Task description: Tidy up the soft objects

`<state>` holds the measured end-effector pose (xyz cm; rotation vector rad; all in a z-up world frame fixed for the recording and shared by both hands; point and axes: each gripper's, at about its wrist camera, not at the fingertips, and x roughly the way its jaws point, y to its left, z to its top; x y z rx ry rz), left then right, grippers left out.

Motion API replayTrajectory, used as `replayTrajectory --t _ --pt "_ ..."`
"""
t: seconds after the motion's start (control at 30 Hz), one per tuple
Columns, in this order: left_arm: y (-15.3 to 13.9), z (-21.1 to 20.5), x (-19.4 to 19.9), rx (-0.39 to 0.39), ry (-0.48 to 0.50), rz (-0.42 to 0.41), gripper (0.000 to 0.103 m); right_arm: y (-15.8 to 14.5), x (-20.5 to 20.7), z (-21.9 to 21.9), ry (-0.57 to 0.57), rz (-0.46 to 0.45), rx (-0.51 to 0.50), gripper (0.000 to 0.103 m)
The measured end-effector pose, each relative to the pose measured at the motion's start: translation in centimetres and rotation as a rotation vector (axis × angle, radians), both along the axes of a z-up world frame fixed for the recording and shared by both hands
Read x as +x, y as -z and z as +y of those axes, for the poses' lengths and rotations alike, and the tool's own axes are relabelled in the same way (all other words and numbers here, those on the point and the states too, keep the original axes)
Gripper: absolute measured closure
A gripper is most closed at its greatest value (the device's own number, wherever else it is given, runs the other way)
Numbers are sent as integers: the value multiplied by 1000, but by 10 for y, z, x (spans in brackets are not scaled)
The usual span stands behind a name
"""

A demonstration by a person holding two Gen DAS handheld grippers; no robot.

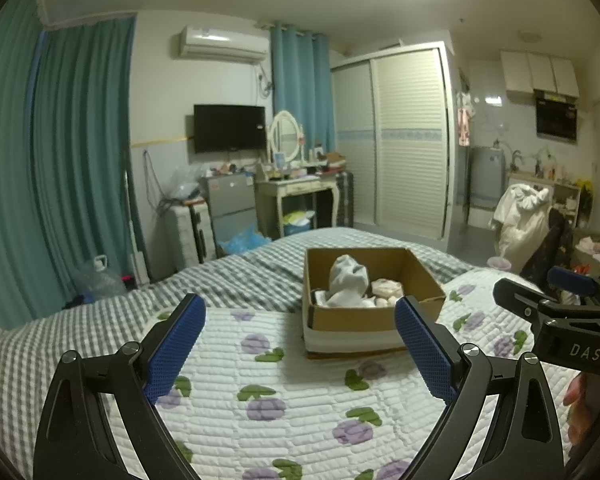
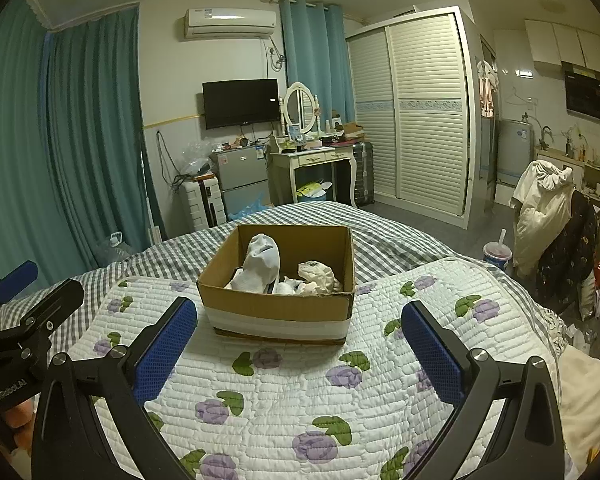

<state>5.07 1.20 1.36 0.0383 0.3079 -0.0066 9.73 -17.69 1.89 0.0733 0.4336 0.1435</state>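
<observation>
Bedroom with teal curtains and a white wardrobe at the back — at the centre of both views a cardboard box point(image 2: 278, 304) sits on the flowered quilt point(image 2: 284, 400) of the bed. Inside lie white socks point(image 2: 260, 266) and a cream cloth bundle point(image 2: 318, 276). Left gripper point(image 1: 298, 350) and right gripper point(image 2: 296, 354) hover short of the box, fingers point(image 1: 174, 350) spread wide, gripping nothing.
</observation>
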Motion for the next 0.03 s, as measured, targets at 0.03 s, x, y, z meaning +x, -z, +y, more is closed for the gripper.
replayTrajectory --t 0.03 --pt "0 0 0 1 -1 1 6 0 0 0 1 1 -1 0"
